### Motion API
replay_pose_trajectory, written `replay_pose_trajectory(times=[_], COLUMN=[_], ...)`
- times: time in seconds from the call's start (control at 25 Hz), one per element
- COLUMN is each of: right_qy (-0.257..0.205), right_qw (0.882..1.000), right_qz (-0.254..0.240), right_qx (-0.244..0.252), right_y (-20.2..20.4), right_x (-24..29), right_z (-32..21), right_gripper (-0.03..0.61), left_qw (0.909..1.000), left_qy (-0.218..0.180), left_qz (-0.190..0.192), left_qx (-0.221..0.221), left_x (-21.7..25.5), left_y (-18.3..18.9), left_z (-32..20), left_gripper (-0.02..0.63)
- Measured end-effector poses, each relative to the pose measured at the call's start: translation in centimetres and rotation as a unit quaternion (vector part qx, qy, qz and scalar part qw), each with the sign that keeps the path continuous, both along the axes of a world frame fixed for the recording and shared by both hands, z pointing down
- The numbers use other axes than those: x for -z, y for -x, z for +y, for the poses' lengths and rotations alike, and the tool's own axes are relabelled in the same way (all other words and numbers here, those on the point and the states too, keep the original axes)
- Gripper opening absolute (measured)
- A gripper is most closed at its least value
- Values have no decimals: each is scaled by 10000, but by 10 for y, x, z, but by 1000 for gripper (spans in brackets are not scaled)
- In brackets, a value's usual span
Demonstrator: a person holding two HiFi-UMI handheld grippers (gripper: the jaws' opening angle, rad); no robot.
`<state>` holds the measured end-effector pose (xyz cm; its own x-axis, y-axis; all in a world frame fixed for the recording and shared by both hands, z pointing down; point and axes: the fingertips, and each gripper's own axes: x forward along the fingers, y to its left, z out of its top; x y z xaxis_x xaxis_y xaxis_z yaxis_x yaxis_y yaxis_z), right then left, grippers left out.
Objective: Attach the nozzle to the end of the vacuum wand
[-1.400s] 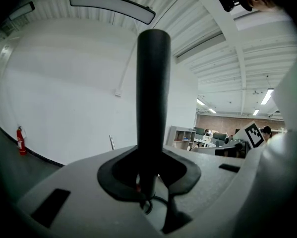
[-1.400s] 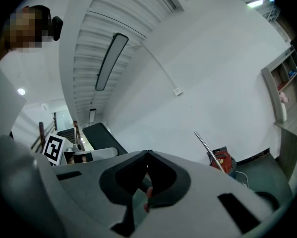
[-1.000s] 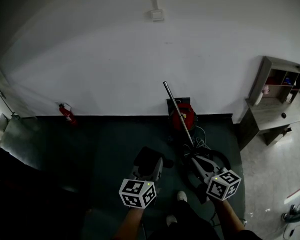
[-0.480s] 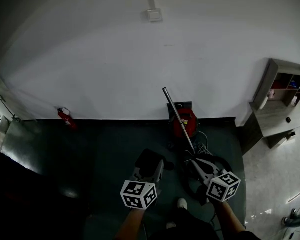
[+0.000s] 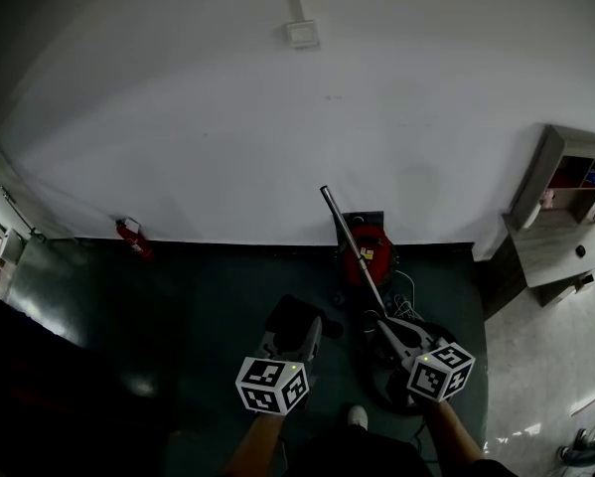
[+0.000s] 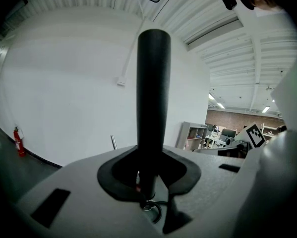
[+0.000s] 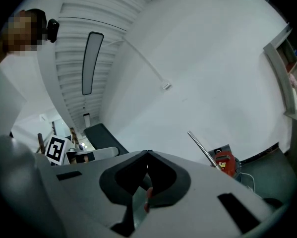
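Note:
In the head view a metal vacuum wand leans up from the red vacuum against the white wall, its upper end bare. My left gripper is shut on the black nozzle, left of the wand and low over the dark floor. The left gripper view shows the nozzle's black neck standing upright between the jaws of my left gripper. My right gripper hovers by the wand's lower end. In the right gripper view my right gripper is shut with nothing between its jaws, and the wand is ahead to the right.
A black hose coils on the floor under my right gripper. A red fire extinguisher stands at the wall's foot on the left. A grey shelf unit stands at the right. My shoe shows between the grippers.
The vacuum and wand have slid lower in the head view, nearer both grippers, and the shelf unit has shifted toward the right edge. Both grippers keep their states.

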<state>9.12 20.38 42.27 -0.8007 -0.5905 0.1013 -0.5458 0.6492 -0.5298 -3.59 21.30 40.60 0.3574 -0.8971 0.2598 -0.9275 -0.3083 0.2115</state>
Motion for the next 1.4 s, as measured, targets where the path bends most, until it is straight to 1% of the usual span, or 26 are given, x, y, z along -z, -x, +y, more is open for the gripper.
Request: replay_pose_trajectory(times=[0.32,0.72,0.96,1.4], right_qy=[87,179,331,430], right_qw=[9999,9998,9994,9989], right_qz=[-43,-45,-25,25], right_qx=[52,27,26,-162], right_y=[-5,8,22,57], right_x=[-3,-16,-21,-38], right_z=[-33,-70,-100,-178], right_gripper=[18,18,18,18], left_qw=[10000,9999,9998,9997], left_qy=[47,115,203,231], left_qz=[0,-11,27,91], left_qx=[65,76,42,-75], left_x=[1,-11,-21,-30], left_y=[-5,12,26,65], left_z=[-31,-67,-101,-185], left_gripper=[84,84,84,84])
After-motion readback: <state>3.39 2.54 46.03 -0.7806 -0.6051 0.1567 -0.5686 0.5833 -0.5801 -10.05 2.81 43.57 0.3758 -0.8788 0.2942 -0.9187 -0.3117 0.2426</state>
